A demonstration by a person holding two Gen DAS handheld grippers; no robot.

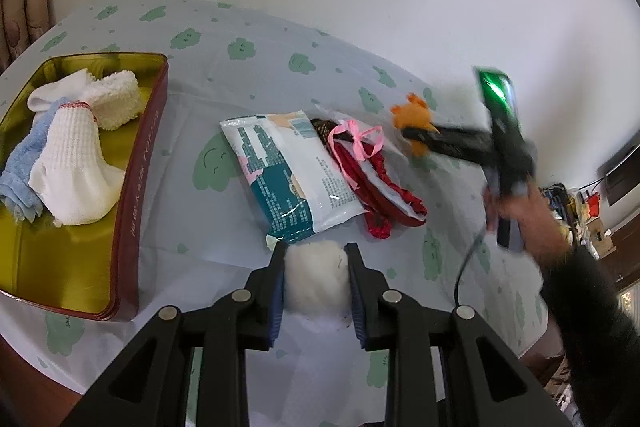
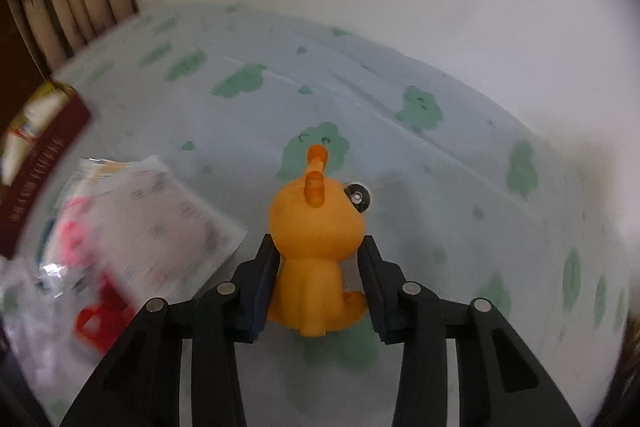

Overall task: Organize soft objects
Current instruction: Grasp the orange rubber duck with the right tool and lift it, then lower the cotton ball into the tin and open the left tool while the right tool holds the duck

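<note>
Our left gripper (image 1: 316, 259) pinches a white cotton ball (image 1: 316, 277) near the table's front edge; our right gripper (image 2: 320, 255) clamps the orange toy (image 2: 316, 247) mid-table. Both could squirm loose before the tin (image 1: 136, 163).

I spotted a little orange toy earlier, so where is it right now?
The orange toy sits between the right gripper's fingers, above the cloud-print cloth, right of the red pouch.
</note>
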